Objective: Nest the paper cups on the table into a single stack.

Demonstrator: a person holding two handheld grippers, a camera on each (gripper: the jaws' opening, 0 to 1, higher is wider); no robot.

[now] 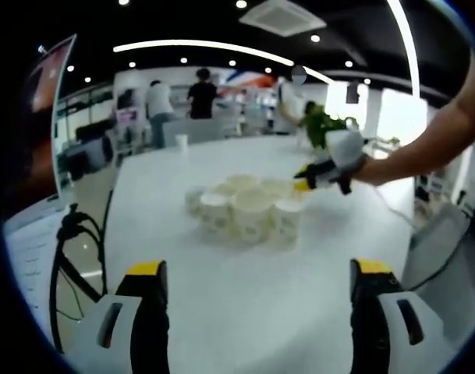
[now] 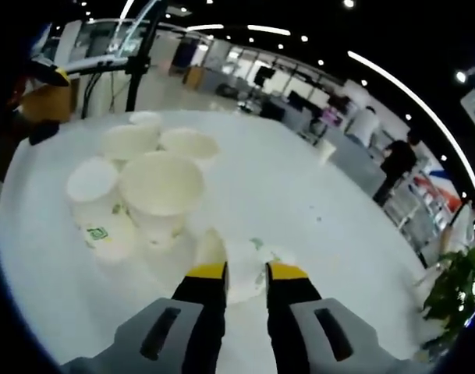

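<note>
Several white paper cups (image 1: 249, 206) stand bunched together, mouths up, in the middle of the white table (image 1: 245, 304). My left gripper (image 1: 259, 269) is open wide, well short of the bunch, with nothing between its jaws. My right gripper (image 1: 303, 183), held by a person's arm, reaches in at the bunch's far right side. In the right gripper view, my right gripper (image 2: 247, 271) is shut on a paper cup (image 2: 243, 261) with green print, close to the table top. Beyond it stand a wide cup (image 2: 161, 183) and several others (image 2: 128, 140).
A lone cup (image 1: 182, 142) stands near the table's far edge. A black stand (image 1: 73, 234) rises off the table's left side. People (image 1: 200, 93) stand at counters far behind. A green plant (image 2: 448, 292) is beyond the table's edge.
</note>
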